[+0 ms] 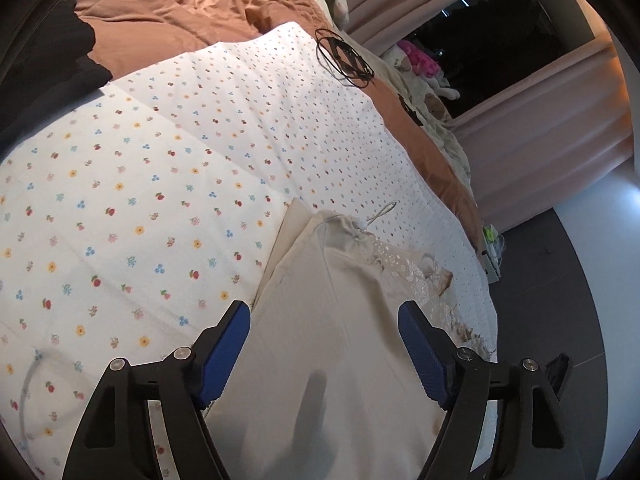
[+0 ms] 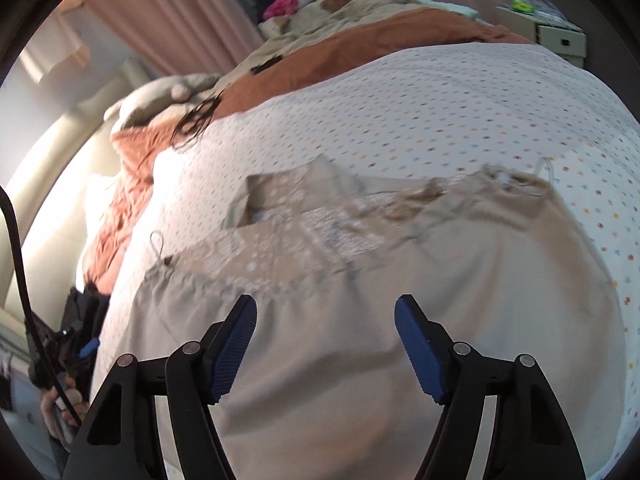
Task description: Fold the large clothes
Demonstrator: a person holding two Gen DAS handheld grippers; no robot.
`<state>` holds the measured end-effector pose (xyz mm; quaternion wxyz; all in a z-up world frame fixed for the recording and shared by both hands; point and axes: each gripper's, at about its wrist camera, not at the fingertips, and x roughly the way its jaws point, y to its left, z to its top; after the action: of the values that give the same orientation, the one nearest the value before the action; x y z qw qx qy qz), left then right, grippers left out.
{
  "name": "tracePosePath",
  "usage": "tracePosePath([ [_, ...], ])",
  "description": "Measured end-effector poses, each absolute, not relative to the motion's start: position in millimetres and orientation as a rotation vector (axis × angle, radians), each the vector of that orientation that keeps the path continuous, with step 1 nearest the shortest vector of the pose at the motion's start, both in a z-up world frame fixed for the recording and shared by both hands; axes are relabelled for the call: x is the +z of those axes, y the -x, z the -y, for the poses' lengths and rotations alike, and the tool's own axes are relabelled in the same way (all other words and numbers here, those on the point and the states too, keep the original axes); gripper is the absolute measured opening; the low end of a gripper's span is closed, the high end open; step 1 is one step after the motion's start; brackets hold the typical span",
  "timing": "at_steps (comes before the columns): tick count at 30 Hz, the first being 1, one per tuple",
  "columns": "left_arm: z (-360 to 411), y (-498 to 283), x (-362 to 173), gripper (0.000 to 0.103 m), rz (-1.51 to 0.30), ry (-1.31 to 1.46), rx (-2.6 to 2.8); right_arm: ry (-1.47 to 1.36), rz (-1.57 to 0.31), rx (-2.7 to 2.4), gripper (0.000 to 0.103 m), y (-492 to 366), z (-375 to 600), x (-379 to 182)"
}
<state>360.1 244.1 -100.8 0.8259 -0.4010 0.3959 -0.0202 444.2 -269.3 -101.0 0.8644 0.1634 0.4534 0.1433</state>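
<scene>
In the left wrist view the left gripper [image 1: 324,320] sits nearest, its blue-padded fingers [image 1: 224,344] spread wide with nothing between them. Directly under and ahead of it lies the beige garment [image 1: 328,320], spread on the bed, its plain cloth running forward to a gathered end with a thin white cord [image 1: 382,213] looping off it. A lace-patterned strip [image 1: 416,276] runs along the garment's right edge. The garment rests on a white sheet with small flowers [image 1: 160,184], which covers most of the bed. Beyond the sheet is a rumpled rust-brown blanket [image 1: 188,4], and a tangle of black cable [image 1: 344,58] lies at the sheet's far edge. Pink curtains [image 1: 532,148] hang at the right, beside a dark floor [image 1: 560,280].

In the right wrist view the right gripper [image 2: 326,320] is also closest, its fingers [image 2: 236,344] held well apart and pinching nothing. The garment [image 2: 360,340] fills the space beneath them, motion-blurred, so whether the fingertips touch the cloth is hard to say. Farther on, the lace strip [image 2: 304,232] crosses the garment, with a folded flap [image 2: 288,192] above it and cord loops at either end. The flowered sheet [image 2: 440,112] spreads beyond, then the brown blanket [image 2: 360,36], the black cable [image 2: 196,120], and pink curtains [image 2: 172,12]. At the far right stands a cardboard box [image 2: 560,36].
</scene>
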Motion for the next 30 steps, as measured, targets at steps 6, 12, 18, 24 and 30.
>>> tracePosePath([
  [6, -247, -332, -107, 0.073, -0.854, 0.855, -0.013, -0.243, -1.031, 0.339, 0.071, -458, 213, -116],
  [12, -252, -301, -115, 0.069, -0.873, 0.862, 0.024, -0.087, -1.144, 0.320, 0.071, -480, 164, -153],
  [18, -258, -273, -126, 0.069, -0.890, 0.872, 0.055, 0.030, -1.202, 0.257, 0.066, -491, 141, -183],
  [24, -262, -260, -128, 0.069, -0.886, 0.882, 0.068, 0.084, -1.180, 0.253, 0.004, -499, 140, -175],
  [30, -257, -260, -125, 0.069, -0.877, 0.866, 0.066, 0.004, -1.056, 0.275, 0.002, -502, 163, -129],
])
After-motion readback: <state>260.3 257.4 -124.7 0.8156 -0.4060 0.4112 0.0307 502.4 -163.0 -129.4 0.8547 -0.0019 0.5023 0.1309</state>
